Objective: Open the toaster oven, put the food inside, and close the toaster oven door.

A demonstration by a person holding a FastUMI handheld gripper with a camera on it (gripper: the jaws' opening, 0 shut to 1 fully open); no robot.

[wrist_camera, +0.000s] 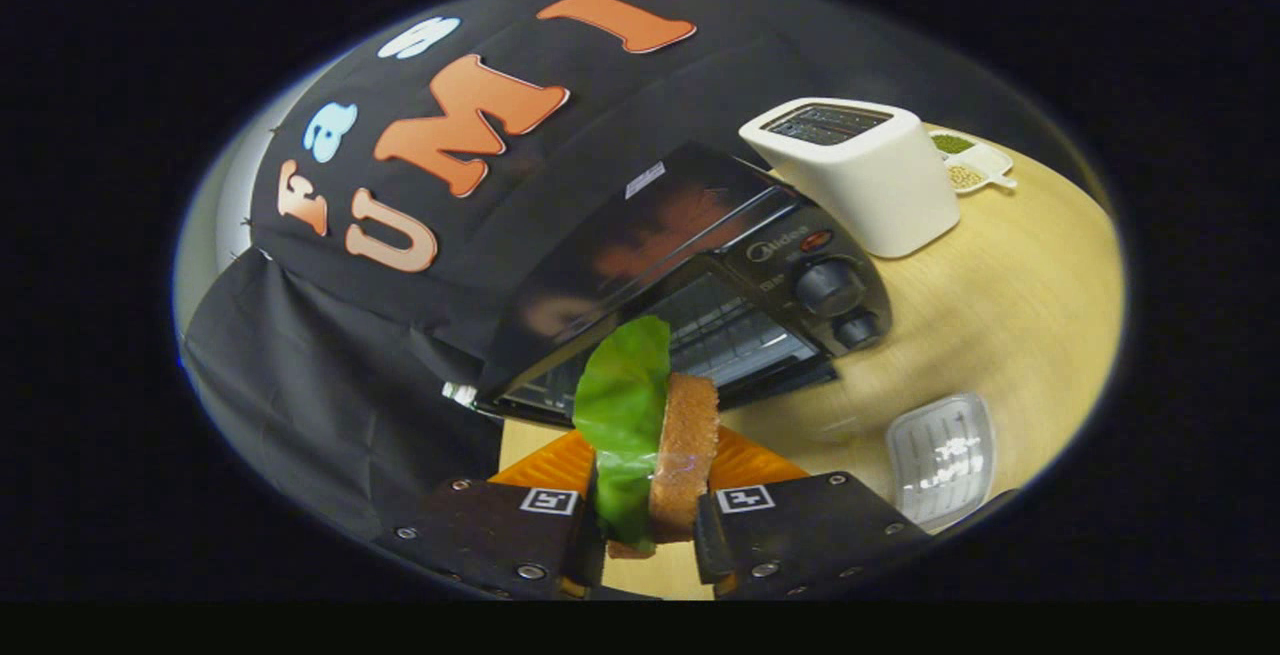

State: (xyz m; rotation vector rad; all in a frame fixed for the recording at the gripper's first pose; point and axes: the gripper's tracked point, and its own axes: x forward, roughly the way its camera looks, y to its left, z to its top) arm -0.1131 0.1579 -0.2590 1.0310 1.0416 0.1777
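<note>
Table (1010, 305) of pale wood carries everything here. One black toaster oven (700, 295) sits on it beyond the fingers, its long axis running across the view, its glass front facing the gripper; whether the door is open I cannot tell. Two round knobs (830, 287) stand one above the other on its right-hand panel. One white pop-up toaster (860, 170) stands just beside the oven, slots upward, and behind it lies one small white dish (985, 165) with two compartments of grains. One clear ribbed plastic lid (940, 455) lies flat to the right of the fingers. The gripper (650, 525) is closed narrowly on the food (660, 435): one brown bread slice with one green leaf against it, held on edge, long axis pointing up toward the oven front.
</note>
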